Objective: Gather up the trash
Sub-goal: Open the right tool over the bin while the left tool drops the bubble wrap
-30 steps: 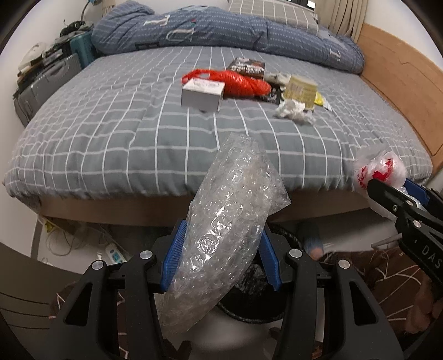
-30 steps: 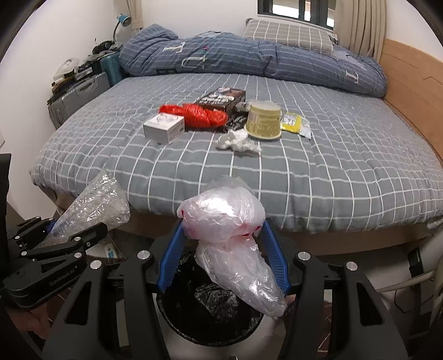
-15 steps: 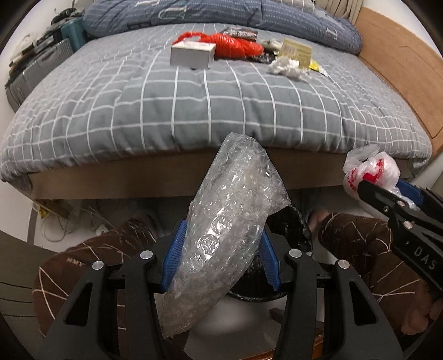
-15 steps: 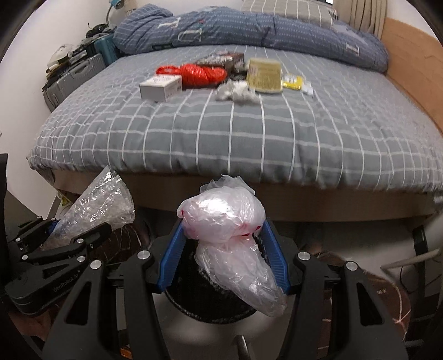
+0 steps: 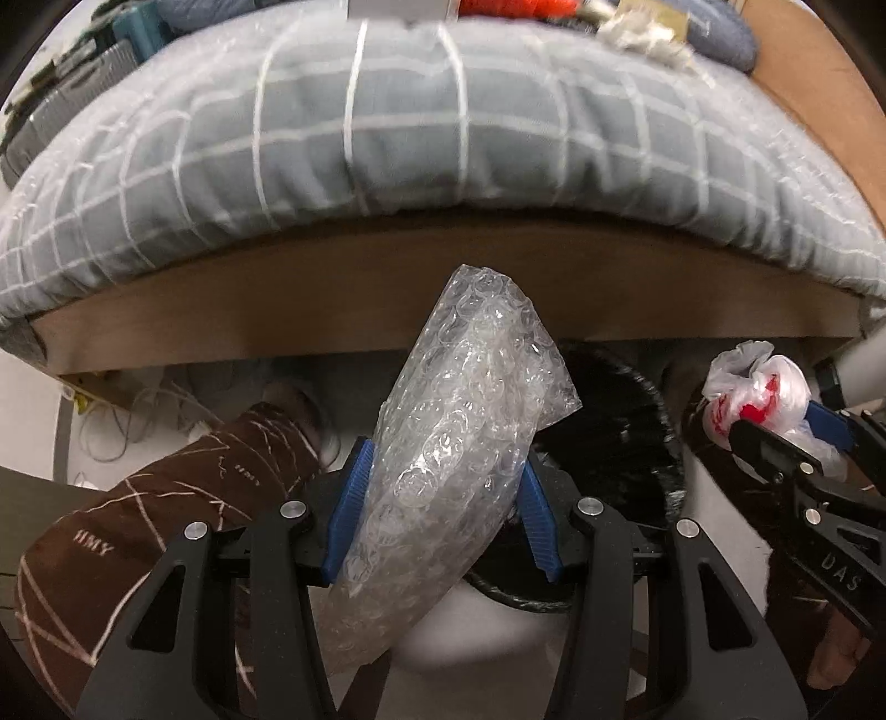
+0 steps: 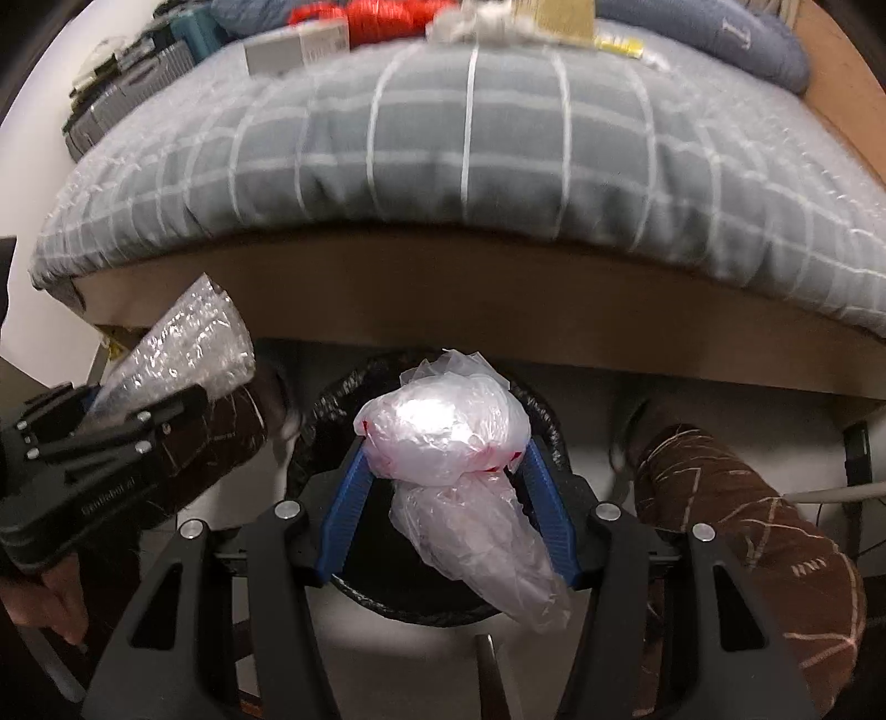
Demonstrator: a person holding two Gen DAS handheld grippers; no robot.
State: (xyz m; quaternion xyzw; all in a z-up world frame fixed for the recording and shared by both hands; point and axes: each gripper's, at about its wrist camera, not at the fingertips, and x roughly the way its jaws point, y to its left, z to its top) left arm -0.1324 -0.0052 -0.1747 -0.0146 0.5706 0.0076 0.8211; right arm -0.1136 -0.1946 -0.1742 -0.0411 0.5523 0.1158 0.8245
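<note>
My left gripper (image 5: 443,471) is shut on a clear bubble-wrap bag (image 5: 465,443), which sticks up between its blue pads. My right gripper (image 6: 443,448) is shut on a crumpled white plastic bag with red print (image 6: 443,426); the bag's tail hangs down toward the camera. Both point steeply down over a round bin lined with a black bag (image 6: 410,603), which stands on the floor at the foot of the bed. In the left wrist view the bin (image 5: 626,443) lies right of the bubble wrap, and the right gripper (image 5: 775,437) with its bag shows at the right edge.
The wooden bed frame (image 6: 443,288) and grey checked cover (image 6: 443,144) rise just behind the bin. More trash lies on the bed: a white box (image 6: 293,50), a red bag (image 6: 382,16), crumpled paper (image 6: 470,22). A person's legs in brown patterned trousers (image 6: 736,515) flank the bin.
Both grippers have sunk and tipped further down toward the bin; the bed now fills the upper part of each view. Each grip is unchanged.
</note>
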